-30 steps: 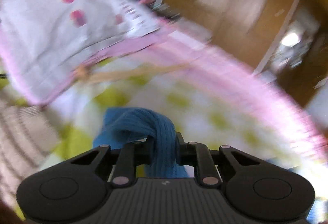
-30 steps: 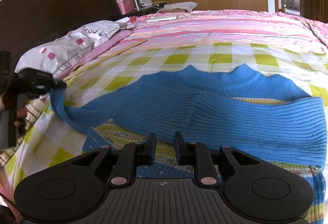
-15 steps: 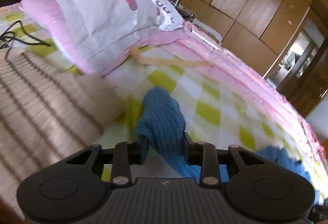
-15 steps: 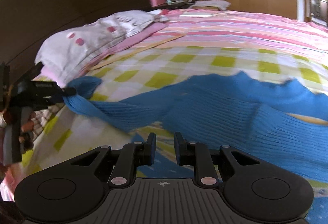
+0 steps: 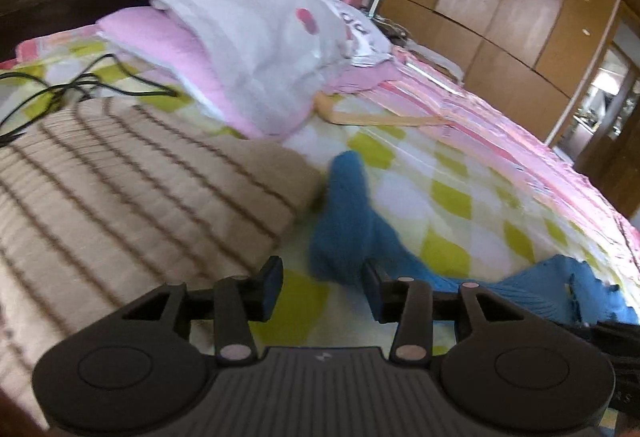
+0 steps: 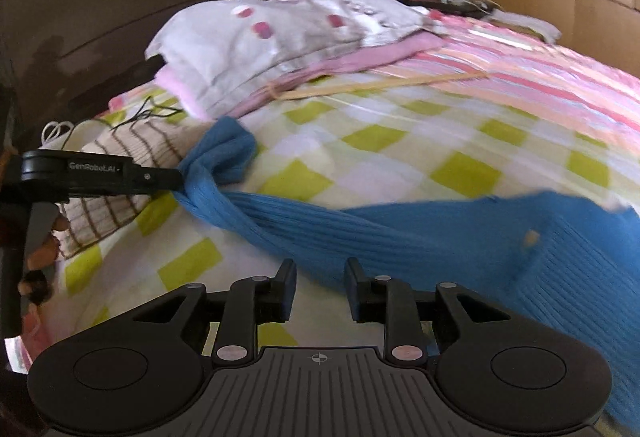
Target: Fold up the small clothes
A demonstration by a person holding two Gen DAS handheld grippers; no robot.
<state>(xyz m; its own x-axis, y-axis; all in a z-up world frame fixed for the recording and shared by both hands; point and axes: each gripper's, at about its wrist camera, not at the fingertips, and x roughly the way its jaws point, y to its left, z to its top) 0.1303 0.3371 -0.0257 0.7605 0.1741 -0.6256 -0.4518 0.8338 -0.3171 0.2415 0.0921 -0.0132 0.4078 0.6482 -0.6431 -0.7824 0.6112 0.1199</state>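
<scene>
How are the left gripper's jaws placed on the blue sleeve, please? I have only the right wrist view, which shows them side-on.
Observer: In the left wrist view the left gripper is opening. The blue sleeve is between its jaws, clear of the left one.
Operator: Does the sleeve's end lie on the striped garment?
Observer: No, it lies on the checked bedspread, just beside that garment's edge.

Black ribbed tongs (image 6: 319, 287) with round side discs; pink pivot screws; white "GenRobot.AI" lettering.
</scene>
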